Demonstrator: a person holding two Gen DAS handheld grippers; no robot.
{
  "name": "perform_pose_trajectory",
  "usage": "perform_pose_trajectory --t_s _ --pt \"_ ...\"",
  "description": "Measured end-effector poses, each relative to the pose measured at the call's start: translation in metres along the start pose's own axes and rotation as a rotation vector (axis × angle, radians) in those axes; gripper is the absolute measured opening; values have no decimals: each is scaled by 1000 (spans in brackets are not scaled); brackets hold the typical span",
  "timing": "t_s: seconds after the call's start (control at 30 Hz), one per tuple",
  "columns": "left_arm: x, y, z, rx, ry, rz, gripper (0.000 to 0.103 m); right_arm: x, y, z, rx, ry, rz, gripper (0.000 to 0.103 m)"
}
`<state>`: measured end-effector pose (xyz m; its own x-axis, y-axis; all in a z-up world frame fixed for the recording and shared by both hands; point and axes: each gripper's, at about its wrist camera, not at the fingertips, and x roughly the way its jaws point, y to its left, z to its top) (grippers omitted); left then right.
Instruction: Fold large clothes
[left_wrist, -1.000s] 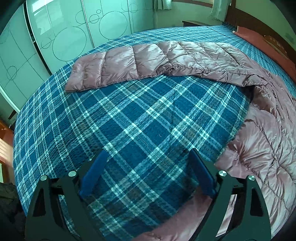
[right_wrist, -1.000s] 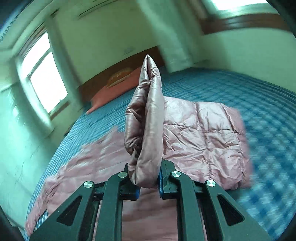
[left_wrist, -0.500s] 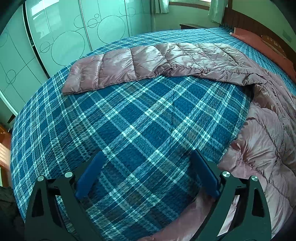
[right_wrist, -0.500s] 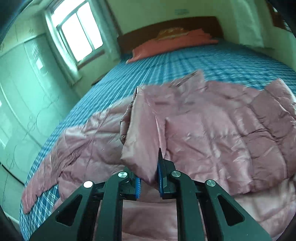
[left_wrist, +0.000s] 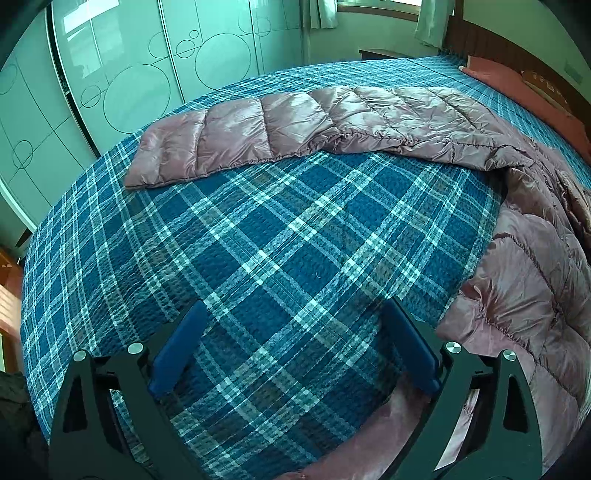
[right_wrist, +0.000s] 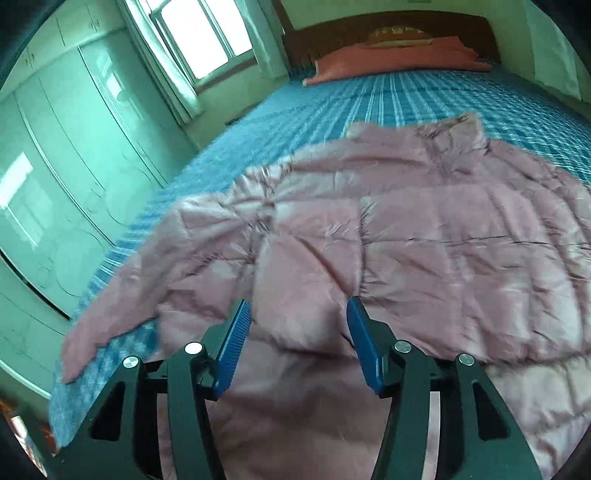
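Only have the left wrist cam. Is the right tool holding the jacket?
Observer: No. The right tool has its jaws opening. The jacket shows between the pads, but they aren't pressing it.
Operator: I see one stretched sleeve on the bed. Where's the other?
Observer: The folded sleeve lies over the jacket's body, just ahead of the right tool.
Operator: Collar?
Observer: The collar is at the far end, toward the orange pillow.
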<state>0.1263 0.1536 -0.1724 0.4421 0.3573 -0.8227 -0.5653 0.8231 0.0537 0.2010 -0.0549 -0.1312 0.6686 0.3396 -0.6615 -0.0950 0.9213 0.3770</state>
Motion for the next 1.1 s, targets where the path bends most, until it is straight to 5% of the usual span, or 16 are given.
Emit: perform_pose_trajectory --t_s 0.1,0.17,0.33,0.4,0.67,0.77,0.87,1.0,1.1 --pt "2 0 -1 2 -2 4 96 -43 -43 4 34 -72 -108 55" --pt "1 0 -1 1 -1 2 96 -67 -89 6 80 -109 -258 55" --pt "1 0 0 2 -1 2 96 -71 -174 -4 146 -69 -595 54" --pt "2 0 -1 2 -1 3 96 -54 -195 -13 160 12 -594 54" --pt "1 0 -1 3 -3 4 97 -55 -197 24 187 -63 -547 54" --pt "0 -1 -1 3 -3 3 97 -23 -215 28 212 -7 -541 55" --pt "1 0 -1 3 -2 3 97 -22 -196 28 134 -2 -602 55" --pt "2 -1 -1 -1 -2 -3 97 -45 -172 13 131 -59 -547 55" --pt "3 1 0 -7 4 -15 97 -27 -166 -1 120 -8 -536 61"
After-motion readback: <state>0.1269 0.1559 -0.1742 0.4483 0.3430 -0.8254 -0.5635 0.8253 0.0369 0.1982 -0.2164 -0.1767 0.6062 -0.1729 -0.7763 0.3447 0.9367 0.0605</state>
